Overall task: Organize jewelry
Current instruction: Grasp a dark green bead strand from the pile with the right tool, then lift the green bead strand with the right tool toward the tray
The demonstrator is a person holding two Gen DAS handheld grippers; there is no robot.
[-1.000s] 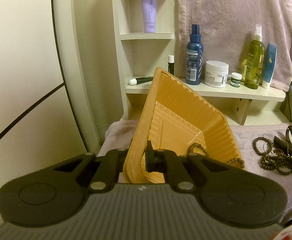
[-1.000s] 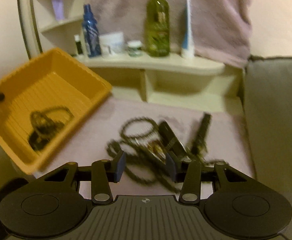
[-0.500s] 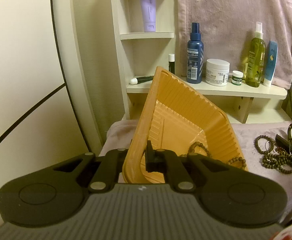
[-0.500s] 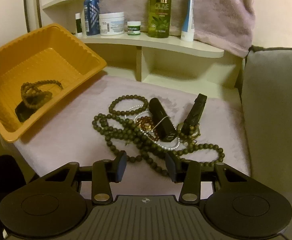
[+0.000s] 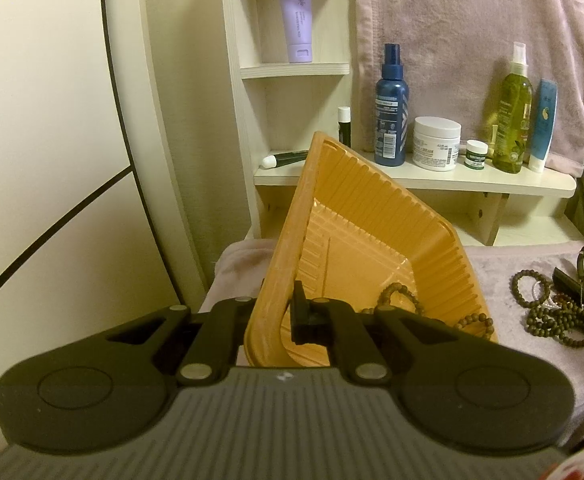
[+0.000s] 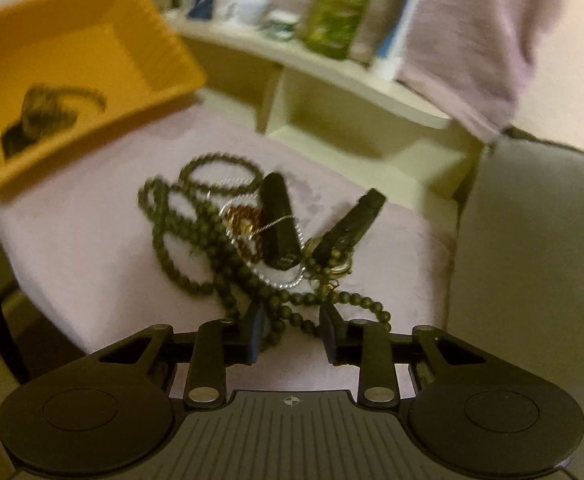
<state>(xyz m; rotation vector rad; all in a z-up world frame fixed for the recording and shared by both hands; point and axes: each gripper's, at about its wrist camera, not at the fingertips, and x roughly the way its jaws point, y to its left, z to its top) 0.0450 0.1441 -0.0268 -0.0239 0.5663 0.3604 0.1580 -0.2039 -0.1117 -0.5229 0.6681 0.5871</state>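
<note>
Meanwhile the left tongs are clamping the orange tray's rim, tilting it to receive beads, while the right tongs are closing around the bead strand beside that tray.

Toiletries on a pale shelf

A blue spray bottle, white cream jar, green bottle and lilac tube stand before a draped, perhaps pinkish, towel.

Left wrist cam: looks along its fingers, close on the orange tray wall. Right wrist cam: angled down, bead pile just past fingertips. Both see tray, beads, shelf.
</note>
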